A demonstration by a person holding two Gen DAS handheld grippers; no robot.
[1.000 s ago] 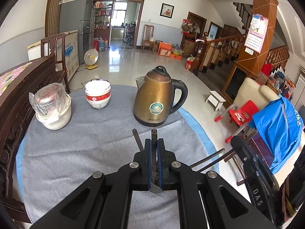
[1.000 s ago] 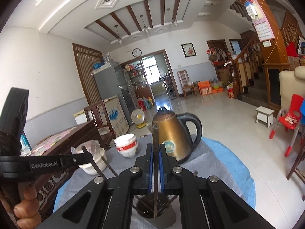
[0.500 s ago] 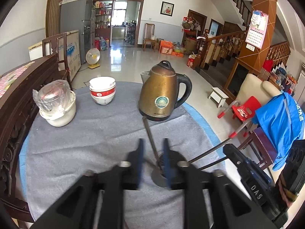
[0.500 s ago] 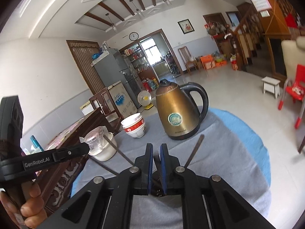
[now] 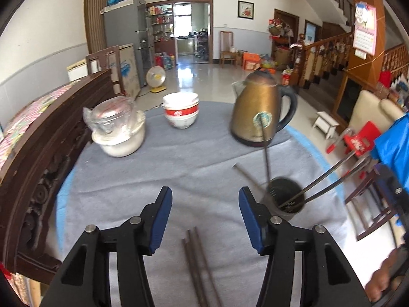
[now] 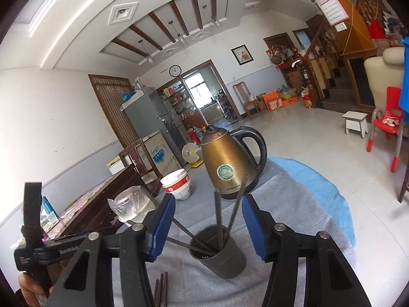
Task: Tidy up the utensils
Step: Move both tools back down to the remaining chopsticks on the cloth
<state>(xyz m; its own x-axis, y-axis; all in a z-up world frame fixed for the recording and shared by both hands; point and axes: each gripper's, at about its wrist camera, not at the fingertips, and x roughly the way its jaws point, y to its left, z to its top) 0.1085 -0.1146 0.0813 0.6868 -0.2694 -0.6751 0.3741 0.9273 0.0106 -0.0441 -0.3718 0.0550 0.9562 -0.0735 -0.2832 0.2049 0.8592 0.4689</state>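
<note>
A dark grey utensil holder [image 6: 218, 252] stands on the grey cloth with several dark chopsticks [image 6: 218, 217] leaning in it; it also shows in the left wrist view [image 5: 285, 199]. Loose chopsticks [image 5: 200, 263] lie on the cloth below my left gripper [image 5: 204, 217], which is open and empty; they also show in the right wrist view [image 6: 160, 291]. My right gripper [image 6: 208, 225] is open and empty, just above the holder.
A bronze kettle [image 5: 260, 111] stands behind the holder. Stacked red-and-white bowls [image 5: 181, 112] and a white pot with a plastic-wrapped lid [image 5: 116, 130] stand at the back left. A carved dark wood bench [image 5: 38, 158] lines the left edge. The table edge drops off right [image 5: 324, 163].
Both grippers opened and let go of the chopsticks they held, which now stand in the holder. The left gripper pulled back left, bringing loose chopsticks into view.
</note>
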